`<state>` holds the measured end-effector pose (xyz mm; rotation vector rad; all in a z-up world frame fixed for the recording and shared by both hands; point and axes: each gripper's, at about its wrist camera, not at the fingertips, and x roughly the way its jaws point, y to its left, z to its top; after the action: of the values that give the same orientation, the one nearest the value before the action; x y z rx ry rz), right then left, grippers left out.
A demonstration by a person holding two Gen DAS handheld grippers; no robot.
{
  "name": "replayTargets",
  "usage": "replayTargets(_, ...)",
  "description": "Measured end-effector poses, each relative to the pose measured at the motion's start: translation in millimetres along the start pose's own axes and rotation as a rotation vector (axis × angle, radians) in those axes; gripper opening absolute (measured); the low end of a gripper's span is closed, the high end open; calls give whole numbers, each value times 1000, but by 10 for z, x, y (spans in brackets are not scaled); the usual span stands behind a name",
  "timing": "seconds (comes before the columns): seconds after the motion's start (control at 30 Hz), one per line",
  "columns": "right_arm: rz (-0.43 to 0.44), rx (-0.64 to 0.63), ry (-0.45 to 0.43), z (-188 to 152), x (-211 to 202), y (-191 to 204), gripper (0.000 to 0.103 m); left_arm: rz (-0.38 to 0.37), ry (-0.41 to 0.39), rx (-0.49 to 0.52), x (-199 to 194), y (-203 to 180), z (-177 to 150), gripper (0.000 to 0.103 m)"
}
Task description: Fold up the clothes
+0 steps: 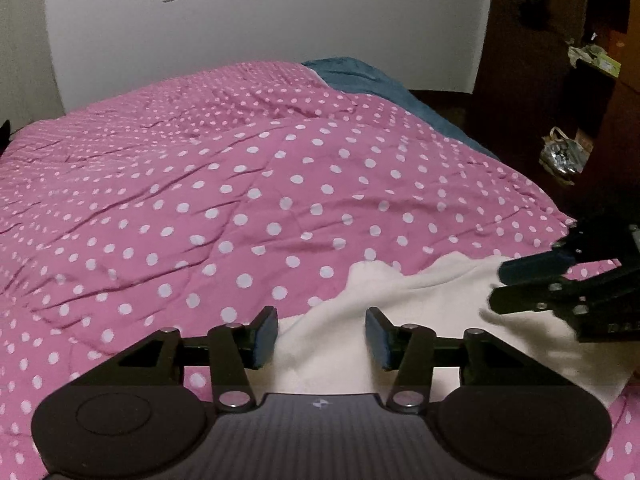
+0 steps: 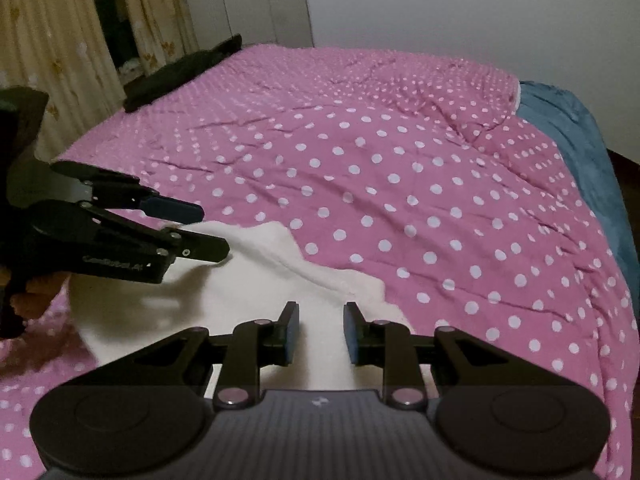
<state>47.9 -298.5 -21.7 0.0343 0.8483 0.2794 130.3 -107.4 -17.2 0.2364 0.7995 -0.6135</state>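
Fleecy cream garment (image 2: 240, 300) lies rumpled on the pink quilt (image 2: 400, 180), at its near edge. Looks soft, light and floppy, so pinch an edge or corner. Left gripper (image 1: 322, 338) and right gripper (image 2: 320, 330) hover over the garment, fingers apart, holding nothing.

Left claw (image 1: 322, 338) and right claw (image 2: 321, 332) both gape, side by side.
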Motion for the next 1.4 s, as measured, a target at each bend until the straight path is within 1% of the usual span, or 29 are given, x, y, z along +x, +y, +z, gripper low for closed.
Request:
replayTargets(0.1, 18, -4, -3, -78, -92, 39, 23, 13, -10, -2, -90, 10, -49, 53)
replayTargets(0.2, 9, -39, 21, -205, -128, 113, 23, 15, -18, -14, -180, 30, -117, 53)
replayTargets(0.27, 4, -60, 14, -276, -200, 155, 23, 17, -27, -20, -250, 41, -163, 53)
replayTargets(0.37, 15, -71, -6, -344, -319, 178, 23, 17, -50, -8, -402, 32, -275, 53)
replayTargets(0.43, 16, -74, 8, -404, -330, 189, 23, 18, -60, 4, -484, 19, -347, 53)
replayTargets(0.5, 6, -104, 12, -484, -354, 233, 23, 27, -64, 13, -534, 23, -416, 53)
replayTargets(0.57, 4, -110, 2, -491, -421, 255, 23, 35, -67, 20, -584, 27, -484, 53)
replayTargets(0.67, 6, -114, -12, -505, -503, 277, 23, 35, -64, 6, -623, 56, -591, 53)
replayTargets(0.73, 0, -120, 4, -543, -493, 280, 23, 42, -61, 5, -635, 64, -644, 53)
replayTargets(0.83, -10, -127, 2, -546, -516, 289, 23, 41, -70, -5, -696, 76, -667, 53)
replayTargets(0.9, -1, -136, -15, -493, -549, 331, 23, 34, -80, -16, -746, 86, -665, 54)
replayTargets(1.0, 25, -160, -35, -417, -572, 435, 23, 31, -72, 0, -757, 66, -687, 54)
replayTargets(1.07, 63, -175, -44, -366, -541, 530, 23, 34, -64, 7, -745, 61, -722, 54)
replayTargets(1.23, 89, -211, -6, -406, -345, 701, 23, 34, -53, -3, -771, 111, -801, 54)
replayTargets(1.3, 99, -226, 9, -421, -271, 768, 23, 32, -61, -16, -818, 155, -811, 55)
replayTargets(1.4, 91, -248, -4, -373, -312, 808, 23, 29, -67, -40, -858, 213, -823, 56)
